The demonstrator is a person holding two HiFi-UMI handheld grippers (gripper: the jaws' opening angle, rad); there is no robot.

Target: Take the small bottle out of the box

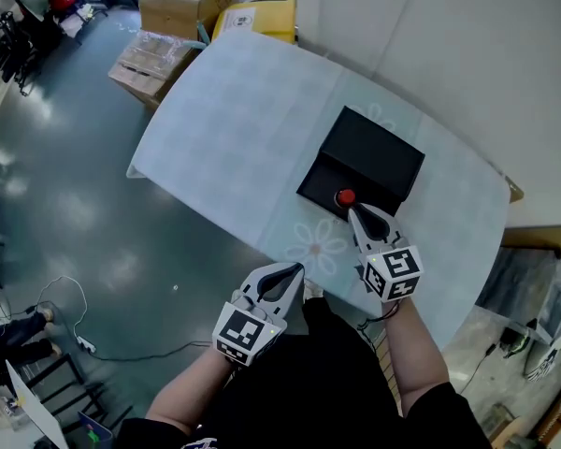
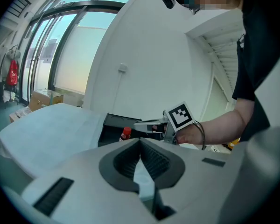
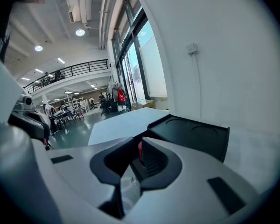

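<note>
right gripper [image 1: 355,213] is down at the open black box [image 1: 379,148], jaws a little apart, and the red cap of the small bottle [image 1: 345,197] shows in the gap just past the tips. the bottle stands upright in the box's near half. left gripper [image 1: 295,270] hangs at the near edge of the white-covered tabletop [image 1: 234,110], jaws together, nothing held.

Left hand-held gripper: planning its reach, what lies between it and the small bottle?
Head view: only flower-printed tablecloth and the black box's near wall lie between the left hand-held gripper and the small bottle.
</note>
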